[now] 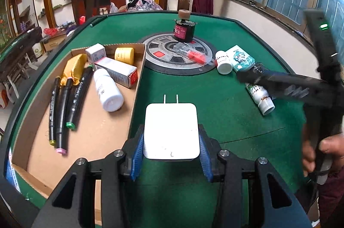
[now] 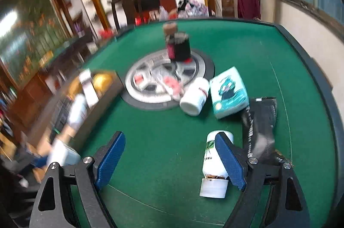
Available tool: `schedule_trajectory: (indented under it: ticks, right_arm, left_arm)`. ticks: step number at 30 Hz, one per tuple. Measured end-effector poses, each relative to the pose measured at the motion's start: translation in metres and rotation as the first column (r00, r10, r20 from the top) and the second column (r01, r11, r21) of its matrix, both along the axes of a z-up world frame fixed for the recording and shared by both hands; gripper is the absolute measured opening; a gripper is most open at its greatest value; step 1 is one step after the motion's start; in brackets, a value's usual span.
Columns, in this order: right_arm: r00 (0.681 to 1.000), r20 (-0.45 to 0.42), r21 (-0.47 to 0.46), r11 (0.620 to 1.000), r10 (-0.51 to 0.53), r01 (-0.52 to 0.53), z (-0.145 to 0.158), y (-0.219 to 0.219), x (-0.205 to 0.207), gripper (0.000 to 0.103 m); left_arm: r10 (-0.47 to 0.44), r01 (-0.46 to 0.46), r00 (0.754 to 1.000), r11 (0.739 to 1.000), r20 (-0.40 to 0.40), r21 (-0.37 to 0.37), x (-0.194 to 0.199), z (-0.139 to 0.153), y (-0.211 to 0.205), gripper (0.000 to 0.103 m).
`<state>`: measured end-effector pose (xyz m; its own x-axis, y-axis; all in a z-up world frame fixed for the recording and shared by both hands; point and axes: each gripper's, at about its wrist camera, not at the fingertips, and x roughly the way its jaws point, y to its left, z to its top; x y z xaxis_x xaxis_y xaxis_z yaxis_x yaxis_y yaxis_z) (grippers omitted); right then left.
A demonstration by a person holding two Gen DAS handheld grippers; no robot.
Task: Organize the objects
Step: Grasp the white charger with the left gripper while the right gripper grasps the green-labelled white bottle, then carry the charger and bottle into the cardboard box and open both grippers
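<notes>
- The left gripper [image 1: 171, 139] is clamping a white charger [image 1: 171, 131] between its blue pads [image 1: 137, 151], with the two metal prongs pointing away from the hand.
- The charger is hanging over the green table [image 1: 225, 111], just beside the near right edge of the cardboard tray [image 1: 90, 131].
- Inside the tray, three markers [image 1: 64, 107] are lying side by side along its left part, and a yellow pouch [image 1: 74, 68] is sitting just behind them.
- A white bottle [image 1: 108, 92] is lying on its side in the middle of the tray, touching a long red-ended box [image 1: 117, 72]; a smaller white box [image 1: 95, 53] and a yellow jar [image 1: 124, 54] are resting at the tray's far end.
- To the right of the tray, a round grey disc [image 1: 178, 56] is set into the table, with a dark jar [image 1: 183, 31] topped by a cork standing on its far side and a clear packet with red contents [image 1: 194, 54] lying across it.
- Further right of the tray, beyond the disc, a small white pill bottle [image 2: 194, 97] is lying beside a teal tissue pack [image 2: 229, 92].
- The right gripper [image 2: 169, 160] is standing wide open with nothing between its pads, its right finger [image 2: 230, 160] passing in front of a white bottle with a leaf label [image 2: 212, 165] that lies on the felt.
- A black packet [image 2: 261, 127] is lying just right of that bottle.
- In the left wrist view a hand [image 1: 322, 152] is gripping the right gripper's handle.
</notes>
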<state>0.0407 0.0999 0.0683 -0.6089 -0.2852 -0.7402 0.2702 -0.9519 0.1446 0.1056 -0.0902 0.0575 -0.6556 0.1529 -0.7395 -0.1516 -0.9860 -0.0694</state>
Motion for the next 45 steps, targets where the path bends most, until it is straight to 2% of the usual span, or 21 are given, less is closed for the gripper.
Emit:
schedule_trajectory:
  ticks: [3,5,7,9,12,16,21,23,24,25,27,29,31,36,40,42,43,44,45]
  right_arm:
    - [0.999,0.024,0.12,0.992,-0.026,0.023,-0.016,-0.009,-0.002,0.086]
    - [0.999,0.002,0.177,0.983,-0.042,0.041,-0.019,-0.011,0.0,0.082]
    - [0.999,-0.006,0.198,0.979,-0.041,0.042,-0.018,-0.01,0.0,0.075]
    - [0.999,-0.01,0.216,0.976,-0.034,0.035,-0.017,-0.013,0.003,0.059]
    - [1.0,-0.008,0.241,0.97,-0.01,0.012,-0.017,-0.02,0.007,0.047]
    - [0.997,0.073,0.197,0.979,0.03,-0.044,-0.026,-0.025,0.003,0.047]
    - [0.992,0.127,0.155,0.988,0.002,-0.022,-0.038,-0.013,0.0,0.046]
    - [0.99,0.143,0.081,0.997,0.007,-0.019,-0.034,-0.003,0.001,0.046]
    - [0.992,0.129,0.001,1.0,0.017,-0.017,-0.024,0.008,0.004,0.047]
    - [0.993,0.116,-0.037,0.999,0.013,-0.009,-0.018,0.014,0.006,0.048]
    - [0.996,0.084,-0.083,0.996,-0.027,0.034,-0.003,0.031,0.008,0.063]
    - [0.997,0.053,-0.05,0.997,-0.057,0.06,0.007,0.04,0.009,0.068]
    - [0.996,0.06,0.009,0.998,-0.068,0.068,0.006,0.044,0.007,0.068]
    - [0.992,0.115,0.038,0.999,-0.043,0.038,-0.016,0.037,0.007,0.068]
    - [0.988,0.122,0.136,0.988,-0.096,0.079,-0.033,0.024,-0.005,0.067]
    - [0.985,0.13,0.165,0.982,-0.11,0.088,-0.04,0.021,-0.012,0.057]
    - [0.987,0.105,0.185,0.977,-0.123,0.102,-0.039,0.02,-0.012,0.05]
    - [0.986,0.101,0.193,0.975,-0.13,0.109,-0.04,0.019,-0.012,0.037]
    - [0.984,0.113,0.187,0.975,-0.139,0.117,-0.04,0.02,-0.012,0.037]
  left_arm:
    - [0.003,-0.003,1.0,1.0,-0.019,-0.014,0.005,0.004,-0.001,0.044]
    - [0.006,-0.006,1.0,1.0,-0.025,-0.021,0.006,0.005,-0.002,0.044]
    - [0.006,-0.007,1.0,1.0,-0.023,-0.023,0.007,0.004,-0.002,0.044]
    - [0.008,-0.008,1.0,1.0,-0.018,-0.02,0.006,0.004,-0.003,0.044]
    - [0.009,-0.01,1.0,1.0,-0.019,-0.023,0.007,0.005,-0.003,0.044]
    - [0.014,-0.015,1.0,1.0,-0.017,-0.026,0.008,0.005,-0.004,0.044]
    - [0.008,-0.009,1.0,0.999,-0.013,-0.033,0.009,0.003,-0.003,0.044]
    - [0.004,-0.005,1.0,1.0,-0.01,-0.028,0.01,0.002,-0.003,0.044]
    - [0.004,-0.004,1.0,1.0,-0.008,-0.026,0.009,0.002,-0.003,0.044]
    - [0.003,-0.004,1.0,1.0,-0.007,-0.023,0.009,0.001,-0.004,0.044]
    - [0.004,-0.004,1.0,1.0,-0.005,-0.011,0.009,0.001,-0.004,0.044]
    - [-0.006,0.006,1.0,1.0,0.0,0.007,0.009,0.0,-0.003,0.044]
    - [-0.015,0.015,1.0,1.0,0.005,0.014,0.01,-0.001,-0.001,0.044]
    - [-0.033,0.033,0.999,0.999,0.019,0.029,0.009,-0.006,0.003,0.044]
    - [-0.033,0.032,0.999,0.999,0.024,0.036,0.01,-0.006,0.001,0.044]
    - [-0.031,0.03,0.999,0.999,0.024,0.04,0.011,-0.006,-0.001,0.044]
    - [-0.031,0.03,0.999,0.999,0.024,0.042,0.011,-0.006,-0.002,0.044]
    - [-0.031,0.03,0.999,0.998,0.024,0.048,0.012,-0.006,-0.003,0.044]
    - [-0.031,0.03,0.999,0.998,0.022,0.057,0.012,-0.005,-0.006,0.044]
